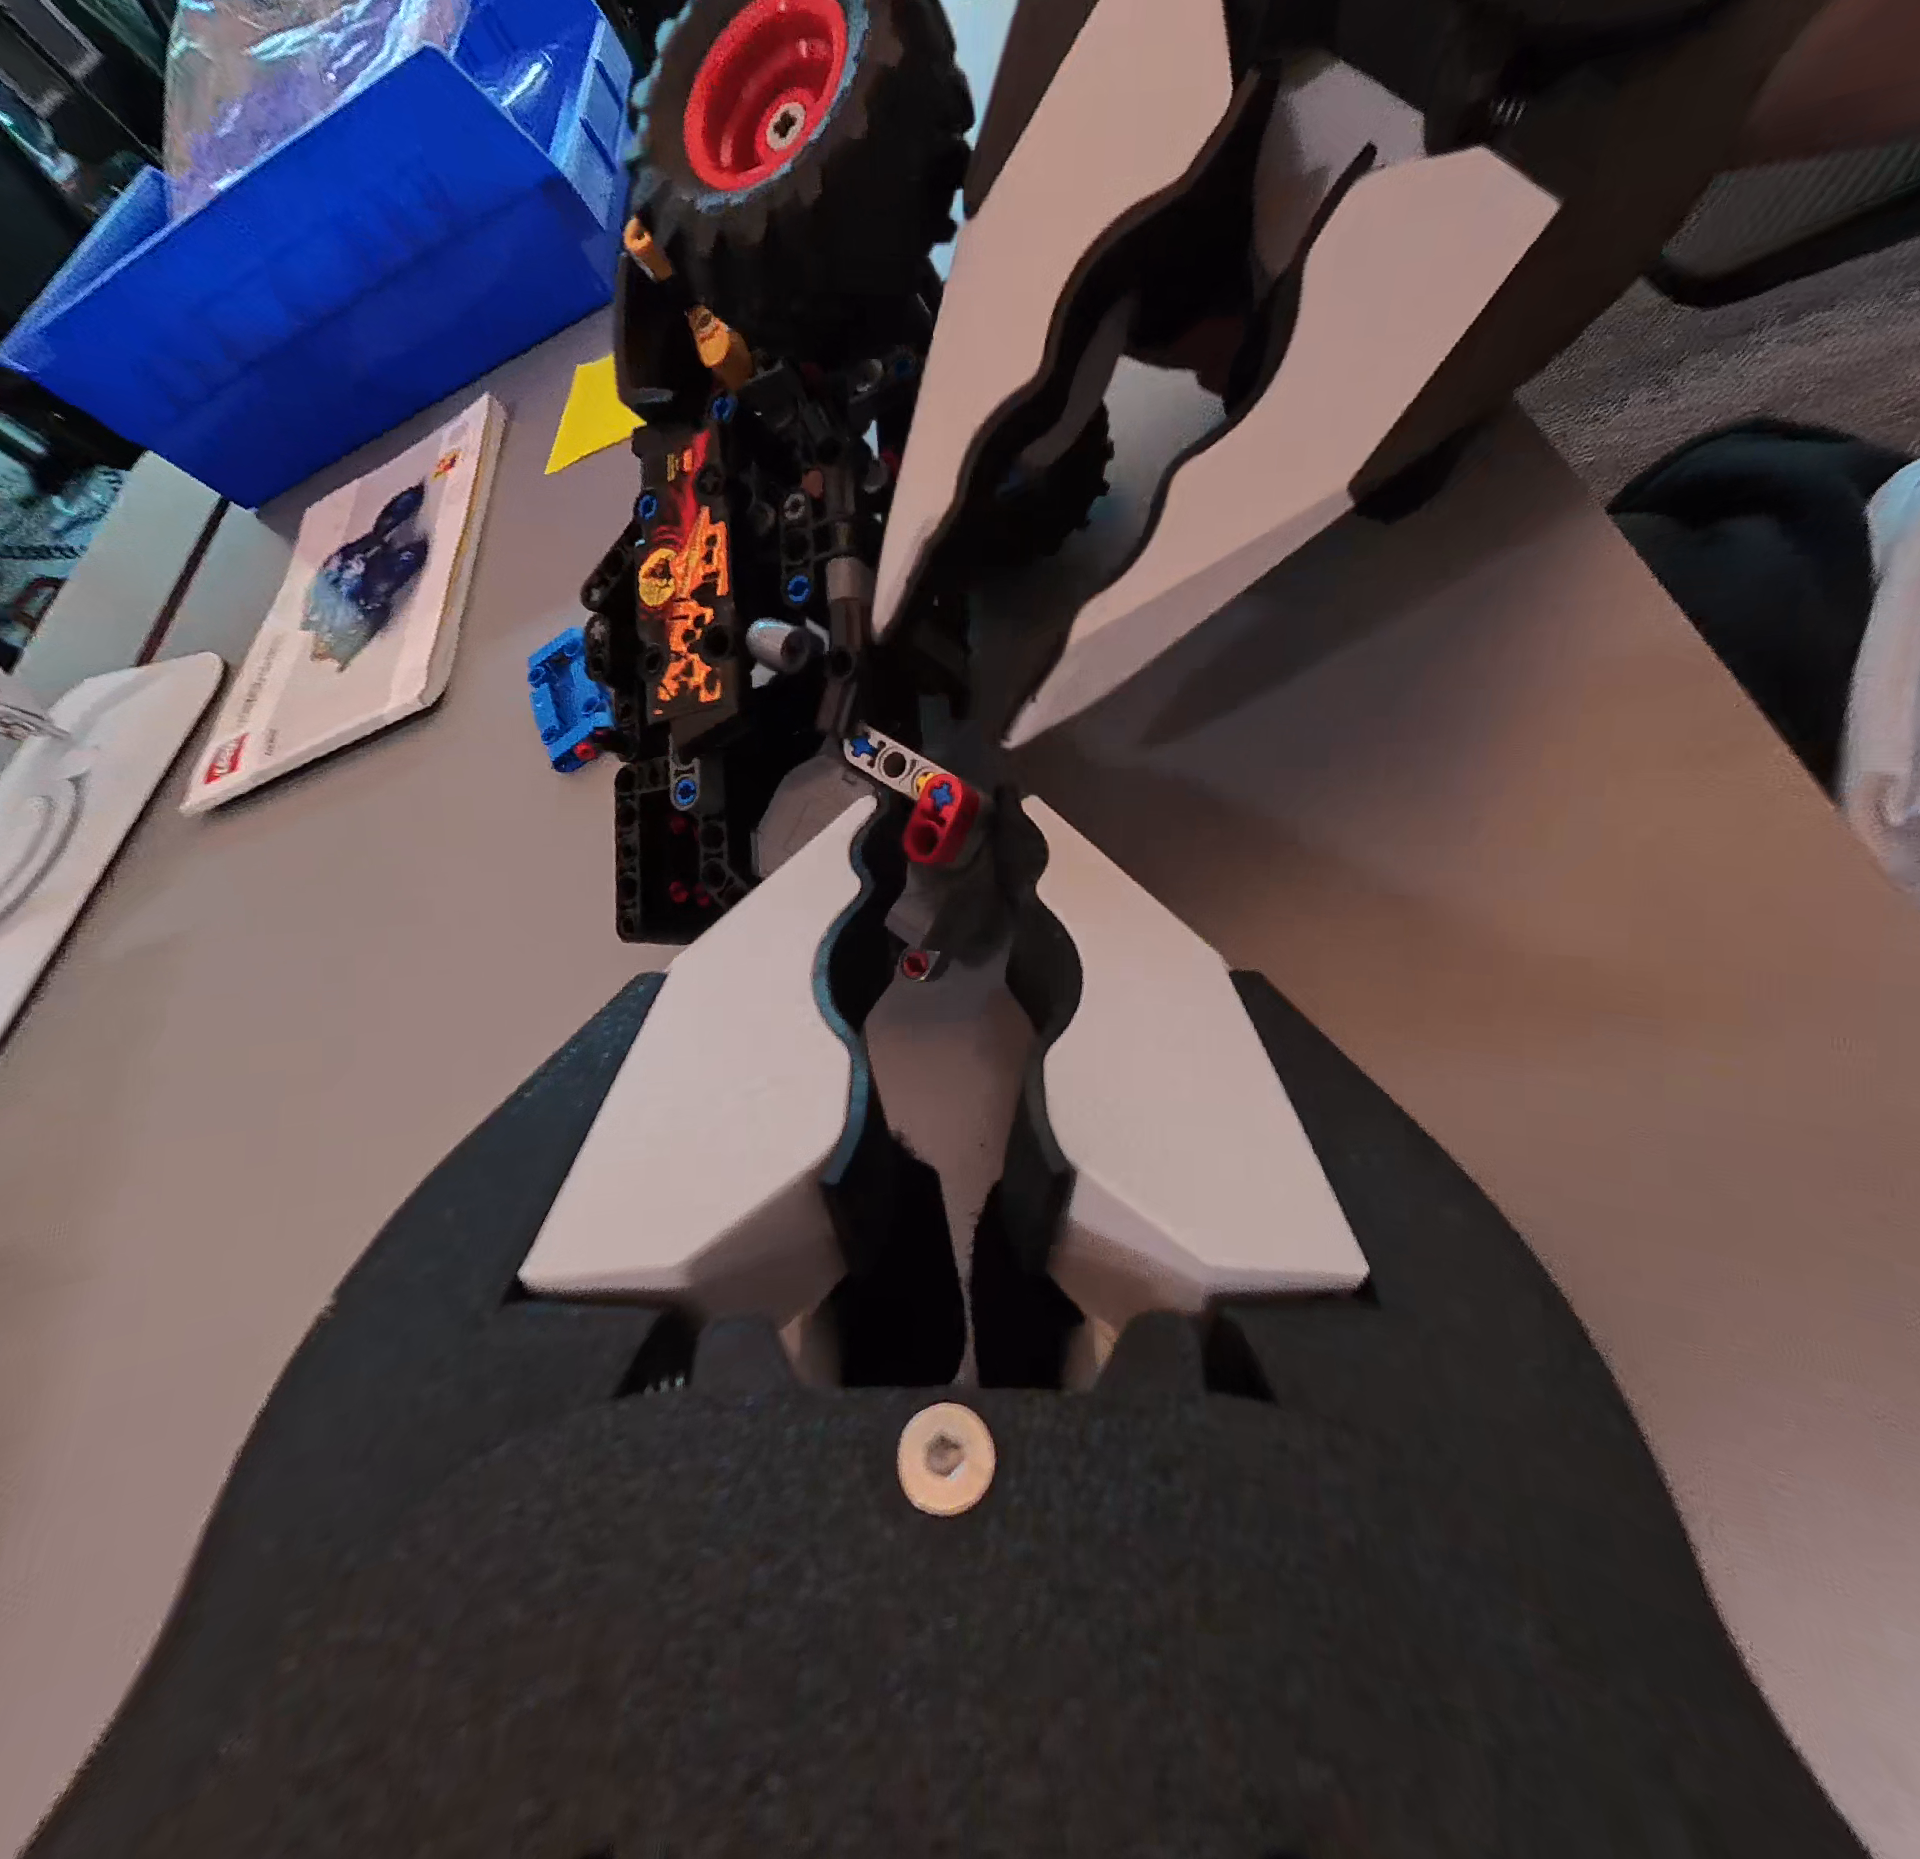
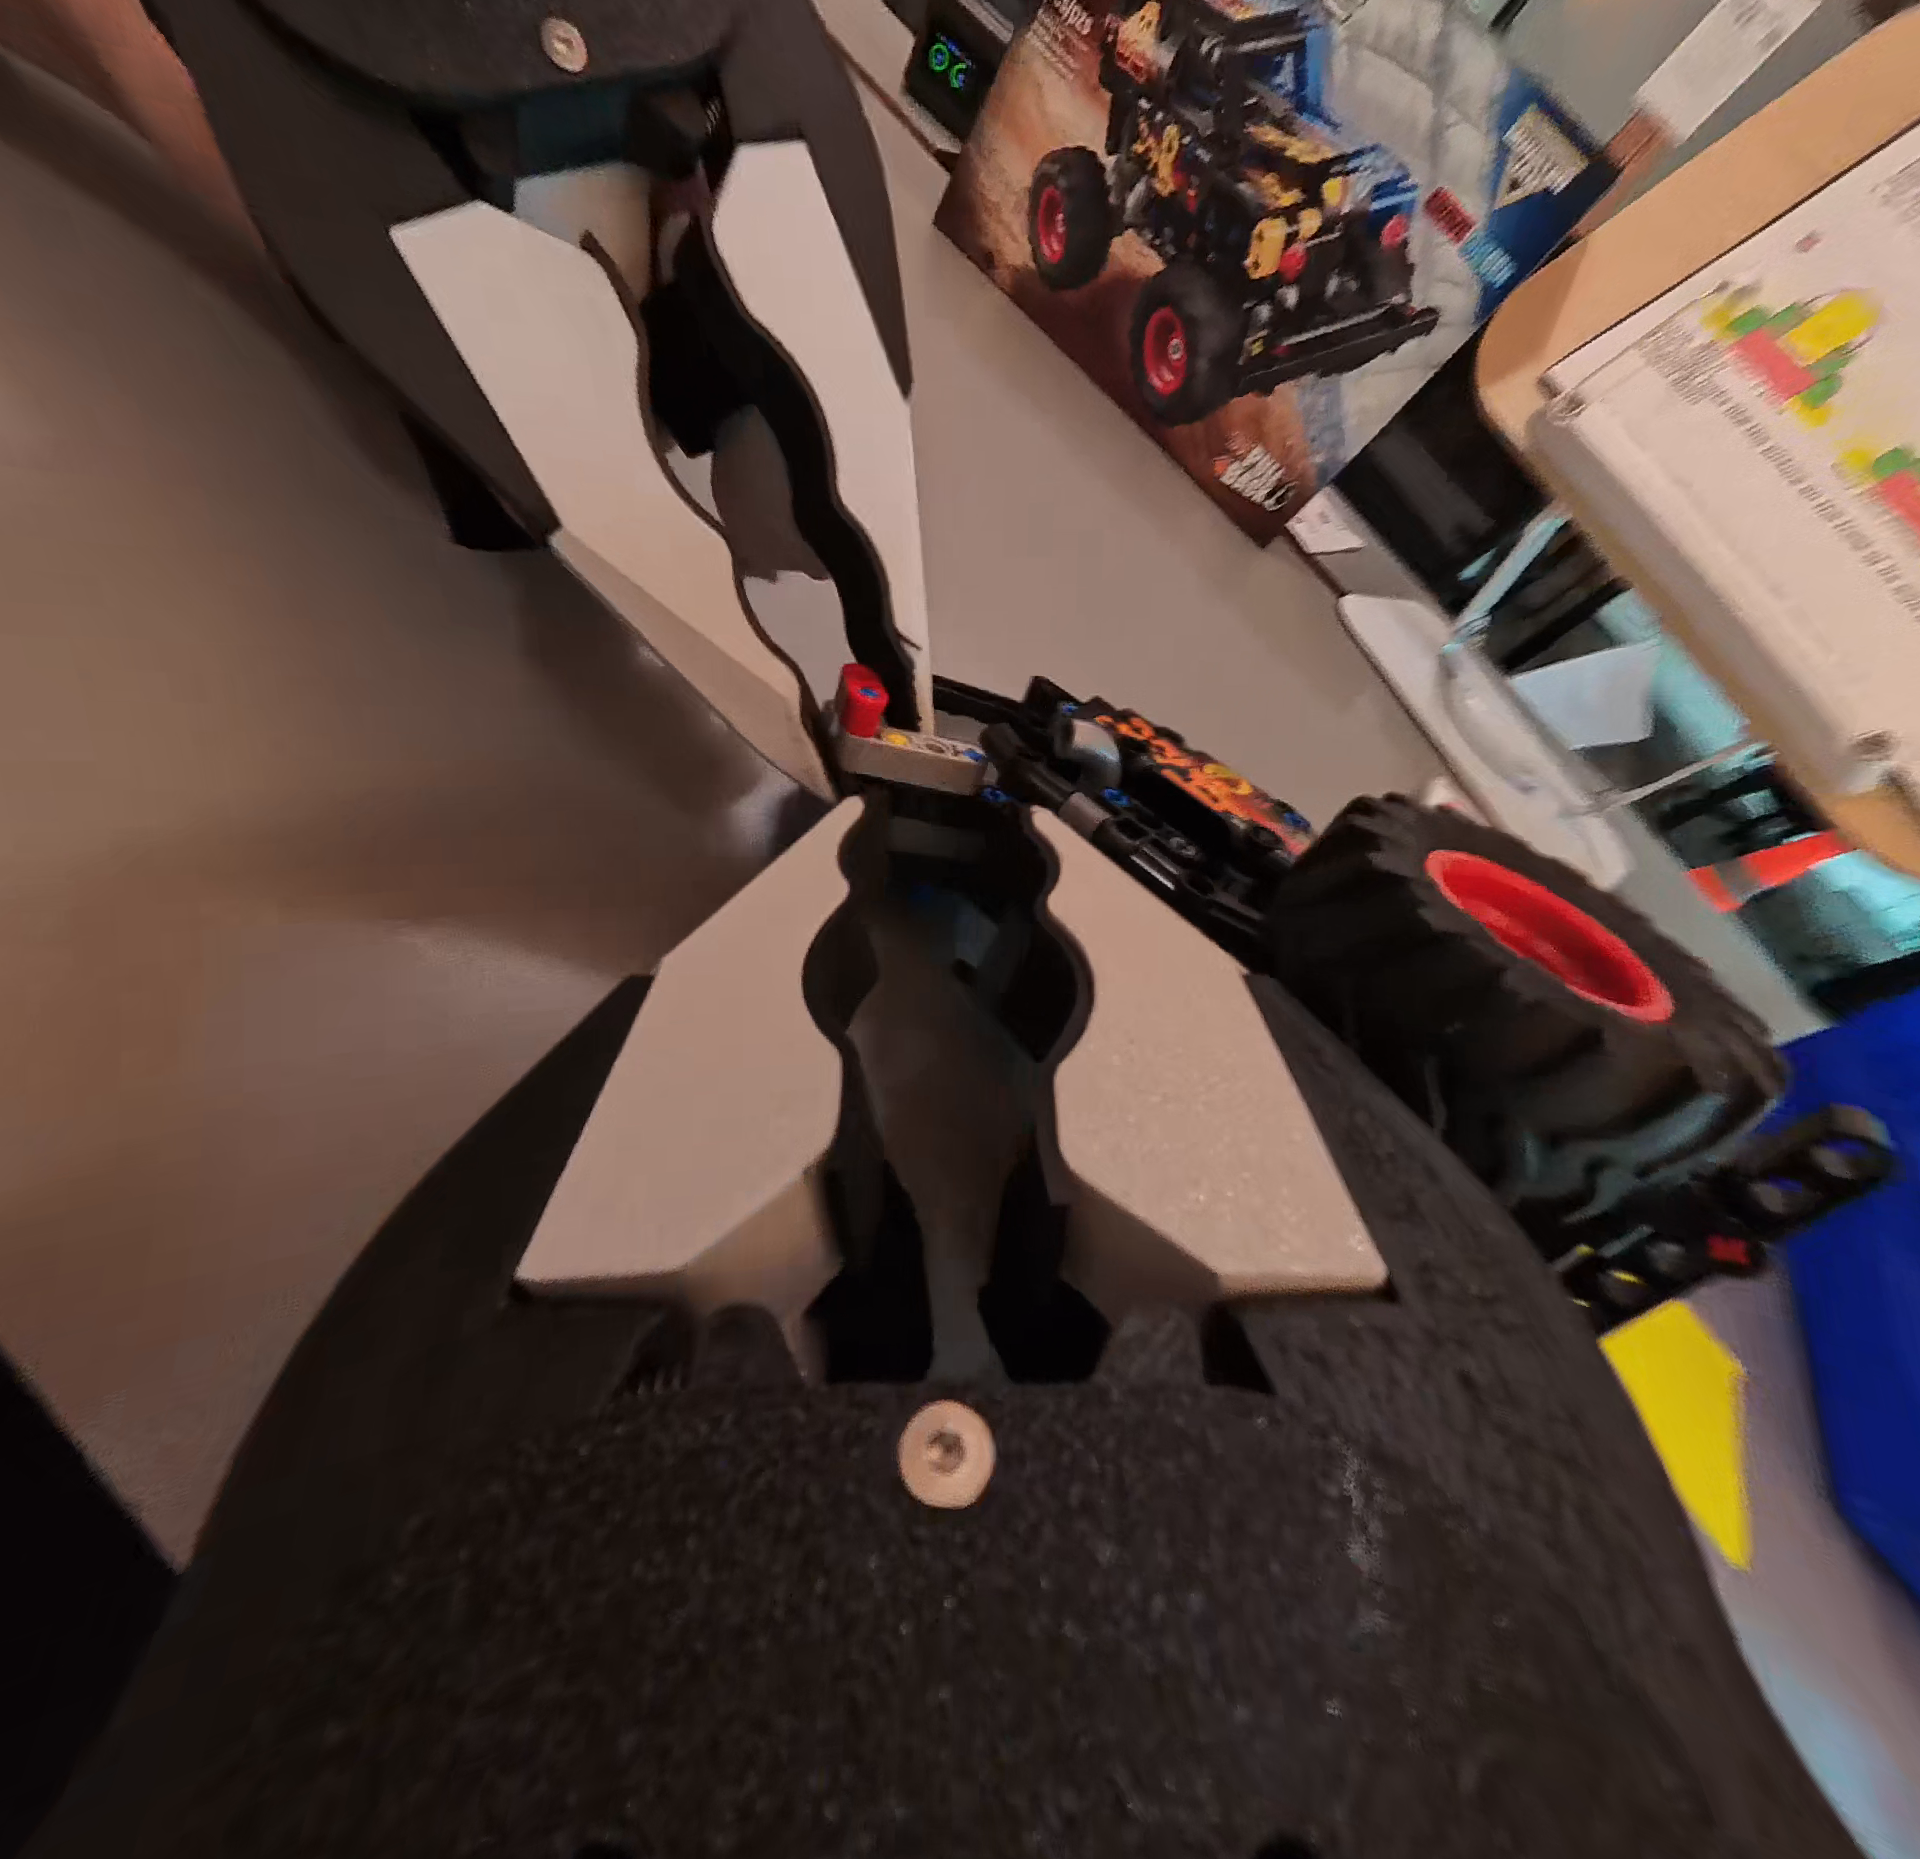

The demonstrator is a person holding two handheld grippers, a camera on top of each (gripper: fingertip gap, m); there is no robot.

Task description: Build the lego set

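A black brick-built toy truck chassis (image 1: 691,583) with orange flame panels and a big red-hubbed wheel (image 1: 774,95) is held between both grippers above the grey table (image 1: 1455,978). My left gripper (image 1: 945,820) is shut on a small red connector (image 1: 940,822) at the end of a light grey beam (image 1: 894,765) on the chassis. My right gripper (image 2: 948,822) is shut on the dark end of the chassis (image 2: 1174,781) just behind that beam (image 2: 914,755). The two grippers' tips nearly touch. The red connector (image 2: 860,695) and the wheel (image 2: 1527,957) also show in the right wrist view.
A blue bin (image 1: 312,282) with a plastic bag, an instruction booklet (image 1: 353,604), a yellow note (image 1: 592,417) and a white plate (image 1: 83,770) lie left of the model. The set's box (image 2: 1247,230) and a printed sheet (image 2: 1766,479) stand beyond it. Both grippers' tips are close together, under 4 cm apart.
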